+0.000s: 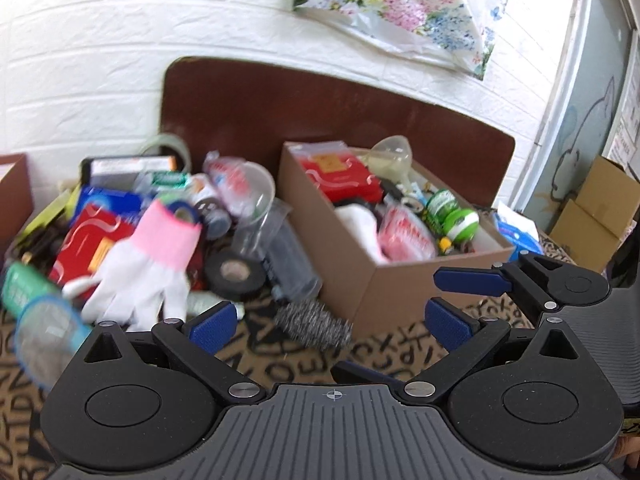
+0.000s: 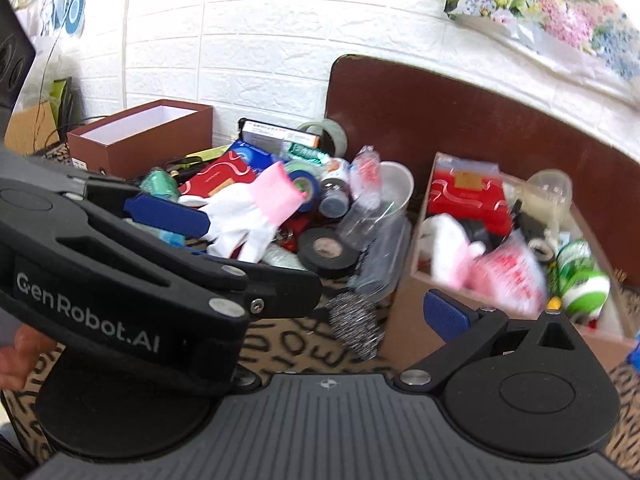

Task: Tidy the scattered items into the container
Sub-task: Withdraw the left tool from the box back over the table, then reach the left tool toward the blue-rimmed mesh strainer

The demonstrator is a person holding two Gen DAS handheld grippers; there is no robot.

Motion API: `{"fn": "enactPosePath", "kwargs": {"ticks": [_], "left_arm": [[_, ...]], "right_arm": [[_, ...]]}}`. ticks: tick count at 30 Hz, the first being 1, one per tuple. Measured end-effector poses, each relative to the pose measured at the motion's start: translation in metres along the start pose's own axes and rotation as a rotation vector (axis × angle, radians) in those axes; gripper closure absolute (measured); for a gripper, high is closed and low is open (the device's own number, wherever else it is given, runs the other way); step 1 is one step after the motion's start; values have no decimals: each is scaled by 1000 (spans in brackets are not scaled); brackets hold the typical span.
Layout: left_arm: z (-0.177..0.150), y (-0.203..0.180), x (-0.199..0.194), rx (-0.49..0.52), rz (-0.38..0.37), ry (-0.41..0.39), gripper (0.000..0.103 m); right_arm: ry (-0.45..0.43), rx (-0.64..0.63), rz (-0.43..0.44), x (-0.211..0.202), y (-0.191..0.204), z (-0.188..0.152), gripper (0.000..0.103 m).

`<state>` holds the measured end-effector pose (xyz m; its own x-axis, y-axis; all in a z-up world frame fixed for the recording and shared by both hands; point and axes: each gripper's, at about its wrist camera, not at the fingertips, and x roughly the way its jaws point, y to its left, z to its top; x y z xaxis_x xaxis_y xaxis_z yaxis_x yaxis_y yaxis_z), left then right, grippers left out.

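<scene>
A brown cardboard box holds several items: a red packet, a white and pink glove, a green ball. It also shows in the right wrist view. Left of it lies a heap of scattered things: a white glove with a pink cuff, a black tape roll, a steel scourer, clear cups, red packets. My left gripper is open and empty, just short of the scourer. My right gripper is open and empty; its left finger is hidden behind the left gripper's body.
The items lie on a letter-patterned mat. A dark brown board leans on the white brick wall. An open maroon box stands at the far left. Cardboard cartons stand at the right.
</scene>
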<state>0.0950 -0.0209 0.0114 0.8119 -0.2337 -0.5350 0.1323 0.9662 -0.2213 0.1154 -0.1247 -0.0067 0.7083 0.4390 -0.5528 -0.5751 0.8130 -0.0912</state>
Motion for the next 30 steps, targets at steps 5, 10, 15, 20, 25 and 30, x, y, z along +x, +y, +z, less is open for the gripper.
{"fn": "enactPosePath", "kwargs": {"ticks": [5,10,15,20,25,30], "left_arm": [[-28,12,-14,-38,6,19,0],[-56,29,-23,-64,11,38,0],[-75,48,-27,-99,9,55,0],[-85,65,-30,-141,19,59,0],[-86,81,-31,-171,22,46,0],[-89,106,-29,-210,60,46,0]], "right_arm": [[1,43,7,-2,23,-19,0],[25,100,54,4,44,-39,0],[52,102,64,12,65,-48,0],[73,96,89,22,80,-48,0],[73,50,111,33,97,-41,0],[78,29,106,53,104,-36,0]]}}
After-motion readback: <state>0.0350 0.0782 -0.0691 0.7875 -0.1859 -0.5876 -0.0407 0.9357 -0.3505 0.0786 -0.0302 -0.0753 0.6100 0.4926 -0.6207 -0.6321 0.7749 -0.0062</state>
